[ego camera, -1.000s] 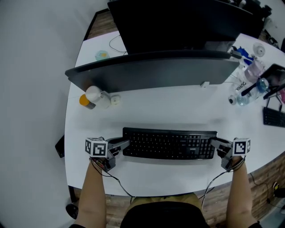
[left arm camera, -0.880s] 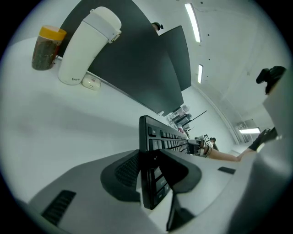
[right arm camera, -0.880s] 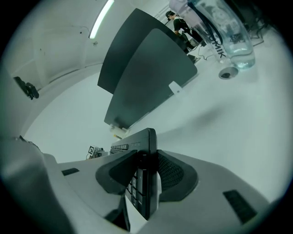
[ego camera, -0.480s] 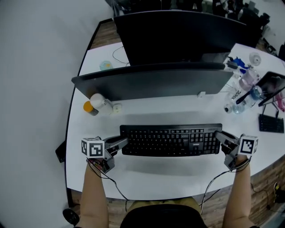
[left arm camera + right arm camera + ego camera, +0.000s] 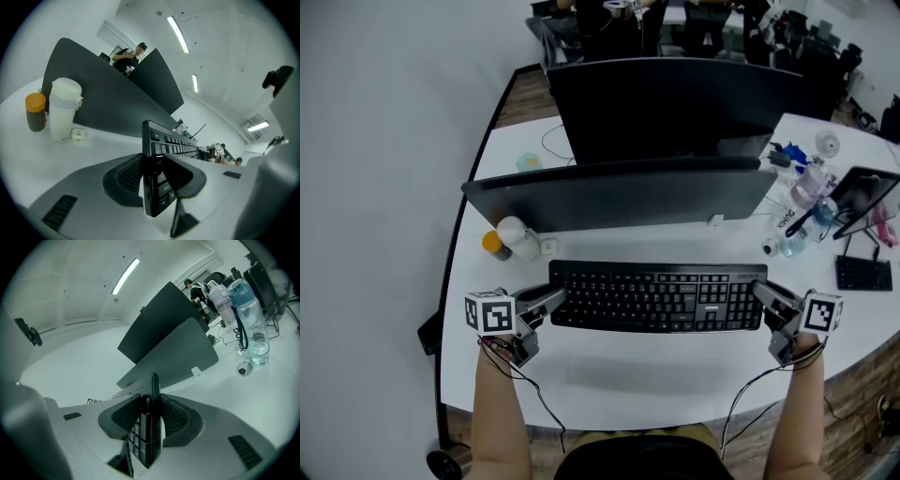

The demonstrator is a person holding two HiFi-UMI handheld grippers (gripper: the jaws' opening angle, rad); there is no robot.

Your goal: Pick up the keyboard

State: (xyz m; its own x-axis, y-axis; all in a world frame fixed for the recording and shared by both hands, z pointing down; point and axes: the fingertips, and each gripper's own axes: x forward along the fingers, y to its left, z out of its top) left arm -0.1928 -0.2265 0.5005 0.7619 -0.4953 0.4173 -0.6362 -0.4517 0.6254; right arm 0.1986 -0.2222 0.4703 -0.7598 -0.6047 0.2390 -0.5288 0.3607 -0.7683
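A black full-size keyboard hangs level above the white desk, and its shadow falls on the desk below it. My left gripper is shut on the keyboard's left end. My right gripper is shut on its right end. In the left gripper view the keyboard stands edge-on between the two dark pads of the left gripper, which press its top and underside. The right gripper view shows the same clamp: the right gripper pinches the thin edge of the keyboard.
A wide dark monitor stands just behind the keyboard, with a second screen beyond it. A white cup, an orange-capped jar and a small white case sit at the left. Water bottles, a tablet and a small keyboard crowd the right.
Both grippers have risen together with the keyboard, which has come off the desk; a shadow now shows beneath it. Both grips look unchanged.
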